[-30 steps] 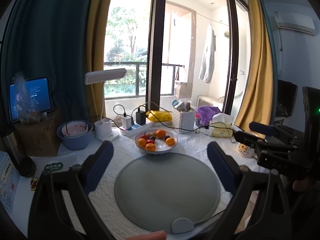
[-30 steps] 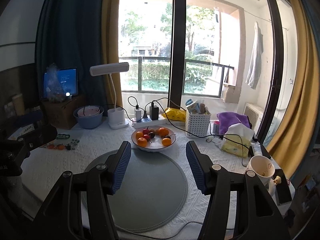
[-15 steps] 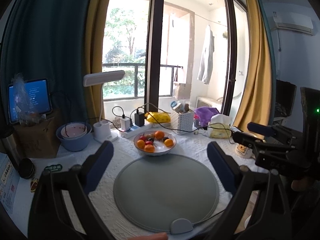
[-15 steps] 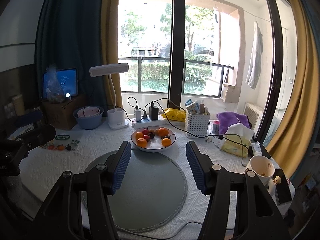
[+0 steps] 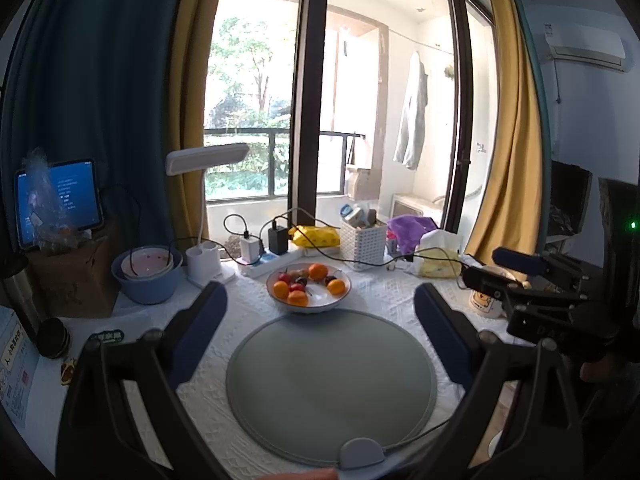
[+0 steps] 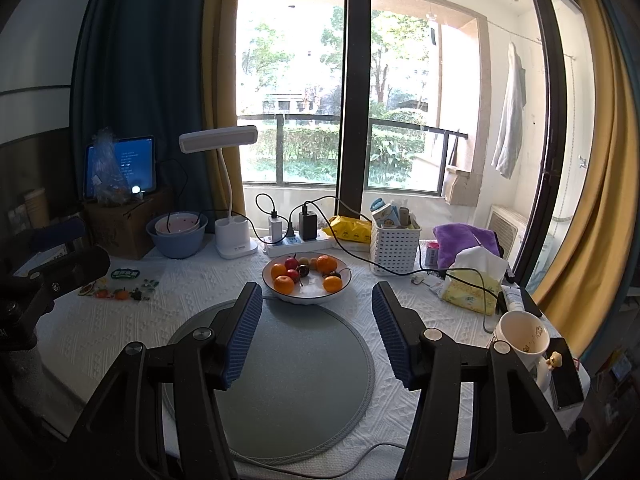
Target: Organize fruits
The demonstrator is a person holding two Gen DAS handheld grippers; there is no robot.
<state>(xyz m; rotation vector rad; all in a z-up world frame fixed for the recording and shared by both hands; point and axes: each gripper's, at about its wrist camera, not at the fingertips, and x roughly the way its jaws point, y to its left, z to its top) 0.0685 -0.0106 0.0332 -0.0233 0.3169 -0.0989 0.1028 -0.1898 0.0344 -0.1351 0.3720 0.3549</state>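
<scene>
Both claws hang released, left claw (image 5: 320, 312) and right claw (image 6: 316, 312), short of the white bowl (image 6: 307, 298) at the round mat's (image 6: 280, 376) far edge, its oranges (image 6: 284, 284) likely light, firm, rollable: pinch across the middle.
</scene>
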